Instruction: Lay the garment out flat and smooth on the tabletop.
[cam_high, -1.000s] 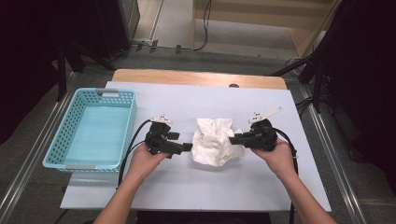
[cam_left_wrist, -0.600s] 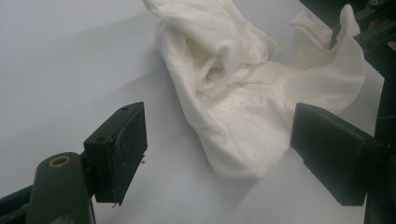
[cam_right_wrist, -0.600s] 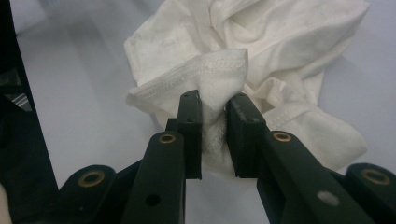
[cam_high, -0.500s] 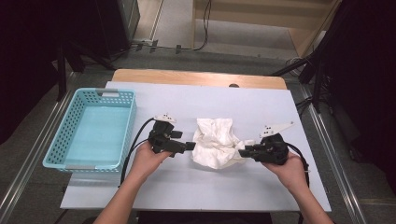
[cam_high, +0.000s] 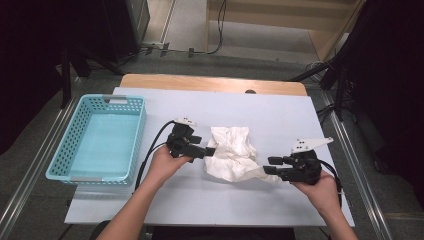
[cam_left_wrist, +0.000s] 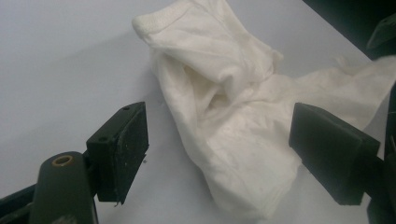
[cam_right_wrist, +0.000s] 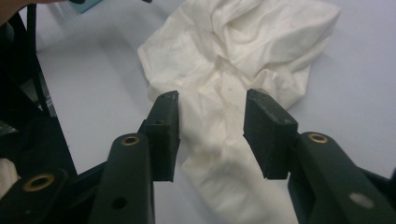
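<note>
From above, the crumpled white cloth lies mid-table between the left gripper and right gripper, a turquoise basket at far left; the left gripper view shows its jaws wide beside the cloth, while the right gripper view shows jaws that have just been opening, straddling a pulled-out strip without pressing.

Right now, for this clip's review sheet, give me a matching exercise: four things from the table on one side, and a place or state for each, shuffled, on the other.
Things:
1. basket
2. white cloth
3. left gripper
4. right gripper

Places or states:
A. jaws wide apart at the cloth's left edge
B. crumpled in the middle of the table
C. turquoise, at the table's left end
D. jaws have just been opening, a pulled-out strip of cloth between them

Pairs: 1-C, 2-B, 3-A, 4-D
</note>
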